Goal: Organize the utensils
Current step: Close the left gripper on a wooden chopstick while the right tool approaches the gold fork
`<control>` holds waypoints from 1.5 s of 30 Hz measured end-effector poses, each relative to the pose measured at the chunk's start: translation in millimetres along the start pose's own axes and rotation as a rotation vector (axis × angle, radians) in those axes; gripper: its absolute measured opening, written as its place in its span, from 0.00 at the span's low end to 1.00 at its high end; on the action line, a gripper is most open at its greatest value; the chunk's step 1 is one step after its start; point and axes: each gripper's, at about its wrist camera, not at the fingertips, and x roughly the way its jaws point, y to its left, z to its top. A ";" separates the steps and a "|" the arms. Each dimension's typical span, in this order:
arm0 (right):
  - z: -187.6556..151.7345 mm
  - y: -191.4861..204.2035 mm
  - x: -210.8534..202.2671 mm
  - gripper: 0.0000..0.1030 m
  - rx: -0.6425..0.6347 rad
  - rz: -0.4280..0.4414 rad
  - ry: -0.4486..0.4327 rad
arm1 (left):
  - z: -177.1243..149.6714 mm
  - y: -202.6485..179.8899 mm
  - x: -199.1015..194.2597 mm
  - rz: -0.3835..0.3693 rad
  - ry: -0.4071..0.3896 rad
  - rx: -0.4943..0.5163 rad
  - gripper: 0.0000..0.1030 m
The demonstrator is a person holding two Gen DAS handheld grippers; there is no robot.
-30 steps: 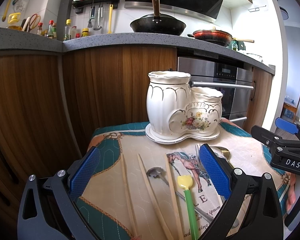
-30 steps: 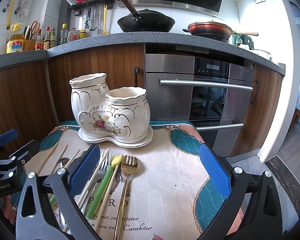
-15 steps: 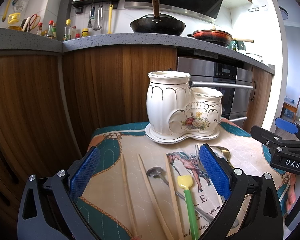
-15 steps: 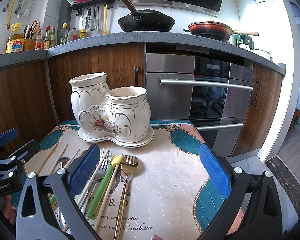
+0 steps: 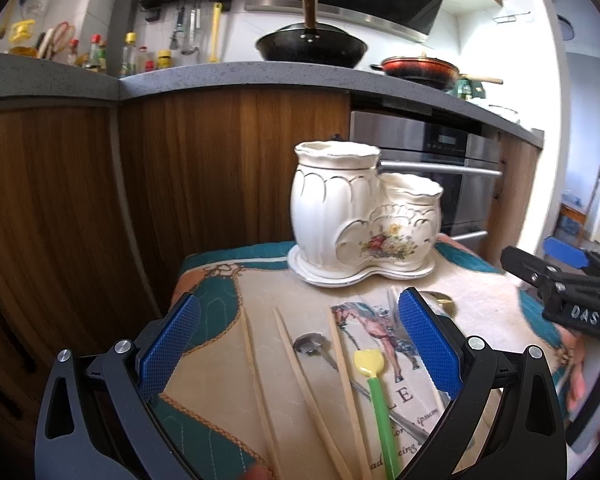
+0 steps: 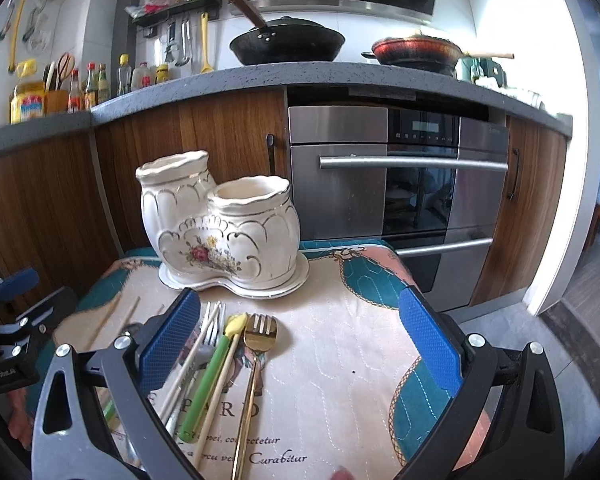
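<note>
Utensils lie loose on the cloth-covered worktop, none yet in the ceramic holder standing at its far side. From the left: three wooden chopsticks, a steel spoon, then the green-handled scoop; further right, in the right wrist view, steel forks and a gold fork. The left gripper has its jaws spread wide above the chopsticks, holding nothing. The right gripper is equally wide and empty. Compared with a second ago both views have shifted and blurred slightly, so the hands have probably begun approaching for a first pick.
</note>
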 end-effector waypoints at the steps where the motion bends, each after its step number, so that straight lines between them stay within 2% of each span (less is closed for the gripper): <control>1: 0.5 -3.0 -0.8 0.95 0.012 0.001 -0.003 | 1.8 1.3 -0.2 0.011 0.005 0.005 0.95; 4: 0.4 -7.1 -6.5 0.95 0.005 0.009 -0.034 | 6.1 9.6 0.2 0.054 0.028 0.015 0.95; 7: 2.6 -8.0 -12.7 0.95 -0.014 -0.001 -0.051 | 8.2 17.9 -1.7 0.062 0.054 0.021 0.95; 11: 6.2 -18.3 -17.3 0.95 0.029 0.028 -0.044 | 11.0 27.7 -0.3 0.088 0.103 0.045 0.95; 17: 4.7 -12.4 -16.9 0.95 -0.060 0.034 -0.015 | 0.7 32.5 28.1 0.070 0.325 0.067 0.91; 19: 3.7 -11.2 -16.4 0.95 -0.072 0.040 -0.004 | -4.4 27.8 34.0 0.064 0.366 0.088 0.83; 21: 3.1 -11.9 -14.9 0.95 -0.069 0.040 0.003 | -9.0 23.4 40.0 0.055 0.408 0.101 0.68; 25: 2.9 -19.8 -11.0 0.95 -0.039 0.038 0.019 | -15.2 20.2 50.3 0.036 0.469 0.105 0.53; 27: 2.7 -23.3 -8.9 0.95 -0.026 0.033 0.028 | -15.8 20.0 54.5 0.037 0.495 0.113 0.39; 29: 2.3 -24.5 -7.3 0.95 -0.025 0.023 0.034 | -15.4 19.3 59.7 0.028 0.522 0.114 0.31; 31: 1.8 -24.7 -6.2 0.95 -0.026 0.021 0.037 | -16.1 19.3 64.5 0.026 0.546 0.111 0.26; 33: 1.3 -24.5 -5.1 0.95 -0.029 0.021 0.044 | -19.1 20.7 70.3 0.020 0.575 0.095 0.14; 39: -1.1 -23.5 1.9 0.95 -0.045 0.025 0.076 | -21.4 24.6 72.2 0.023 0.571 0.071 0.06; 45: -5.0 -20.7 13.3 0.95 -0.055 0.069 0.151 | -14.6 26.6 54.7 0.008 0.487 0.041 0.05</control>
